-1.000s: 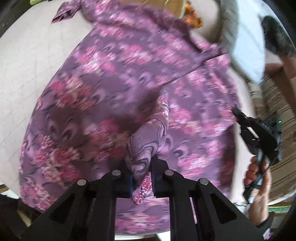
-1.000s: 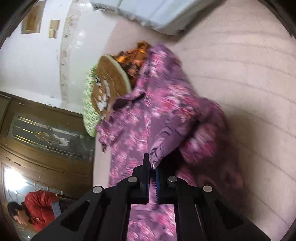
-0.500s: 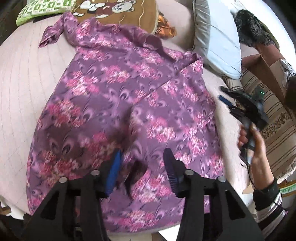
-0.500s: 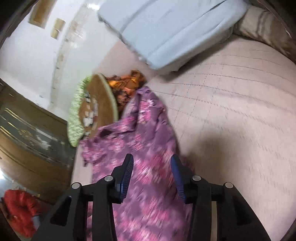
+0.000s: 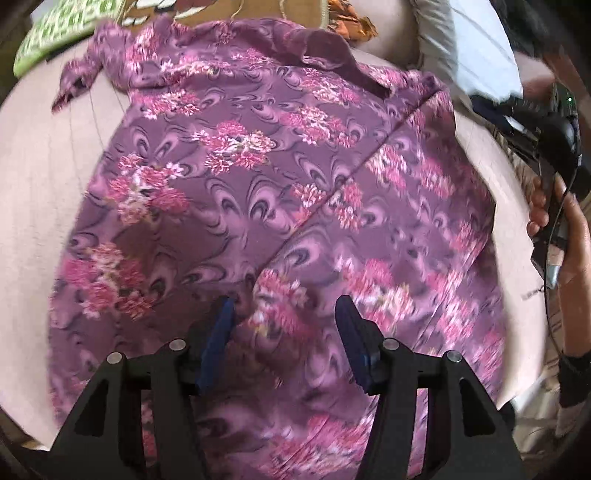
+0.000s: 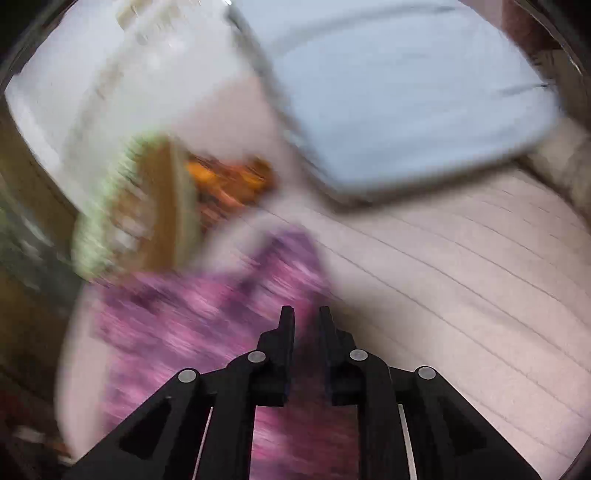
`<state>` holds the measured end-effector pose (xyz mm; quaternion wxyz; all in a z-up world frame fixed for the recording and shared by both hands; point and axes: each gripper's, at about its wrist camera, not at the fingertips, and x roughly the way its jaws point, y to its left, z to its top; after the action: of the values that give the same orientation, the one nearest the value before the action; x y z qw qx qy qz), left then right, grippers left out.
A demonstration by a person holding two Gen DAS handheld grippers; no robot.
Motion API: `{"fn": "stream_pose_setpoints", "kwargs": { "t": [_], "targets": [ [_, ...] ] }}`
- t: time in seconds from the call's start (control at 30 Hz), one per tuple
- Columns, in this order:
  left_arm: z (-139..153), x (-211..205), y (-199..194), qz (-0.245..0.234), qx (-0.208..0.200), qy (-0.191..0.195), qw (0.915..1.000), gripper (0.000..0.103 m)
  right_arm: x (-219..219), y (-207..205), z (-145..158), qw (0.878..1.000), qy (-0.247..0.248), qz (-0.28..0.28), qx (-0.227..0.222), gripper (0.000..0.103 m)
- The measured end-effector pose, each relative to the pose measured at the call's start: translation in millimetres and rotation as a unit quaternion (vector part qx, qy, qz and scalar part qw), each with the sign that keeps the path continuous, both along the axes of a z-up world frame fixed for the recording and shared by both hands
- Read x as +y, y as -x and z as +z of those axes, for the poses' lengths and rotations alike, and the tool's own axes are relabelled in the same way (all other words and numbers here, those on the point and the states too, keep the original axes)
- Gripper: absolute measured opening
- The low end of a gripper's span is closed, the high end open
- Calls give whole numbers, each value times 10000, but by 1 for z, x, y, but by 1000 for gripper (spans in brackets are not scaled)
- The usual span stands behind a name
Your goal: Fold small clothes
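The garment, purple with pink flowers, lies spread flat on the pink quilted bed. One panel is folded over; its straight edge runs diagonally across the middle of the cloth. A sleeve points toward the green cushion at the far left.

Left claw: released, blue pads wide apart, directly above the near part of the garment, with nothing between the pads.

Right claw: released, with a narrow gap between the fingers and nothing in it. It is over the right edge of the garment, which is blurred in this view. The right hand is beside the bed's right edge.

A light blue pillow lies at the head of the bed.
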<state>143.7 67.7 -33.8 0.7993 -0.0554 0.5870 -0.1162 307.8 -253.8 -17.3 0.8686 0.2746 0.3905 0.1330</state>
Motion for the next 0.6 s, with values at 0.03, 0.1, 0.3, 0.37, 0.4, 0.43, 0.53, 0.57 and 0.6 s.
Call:
{"fn": "stream_pose_setpoints", "kwargs": {
  "t": [0.03,0.1,0.3,0.37,0.4,0.43,0.53,0.57,0.6],
  "targets": [
    [-1,2,-2,41,1,149,9999,56,11,-16,-5,9986,-294,371,225,39],
    [-2,5,-7,43,11,350,9994,56,37,-42,-23,9942,-373,675,750,43],
    [5,16,-22,-186,-153,353,9991,56,67,-116,-57,9886,-262,705,1308,14],
    [3,23,-34,-78,-133,299,9994,56,45,-135,-25,9984,54,75,552,13],
    [3,32,-41,7,-72,379,9993,56,35,-141,-15,9985,197,-261,442,16],
    [4,39,-43,64,-48,488,9988,56,26,-146,-9,9972,302,-476,492,17],
    [13,91,-62,411,-20,1088,9932,56,27,-135,5,9984,367,-54,429,18],
    [15,107,-69,538,-32,1155,9918,56,36,-127,7,9983,409,196,372,25],
    [19,130,-81,747,-60,1137,9907,56,48,-118,6,9969,509,473,356,29]
  ]
}}
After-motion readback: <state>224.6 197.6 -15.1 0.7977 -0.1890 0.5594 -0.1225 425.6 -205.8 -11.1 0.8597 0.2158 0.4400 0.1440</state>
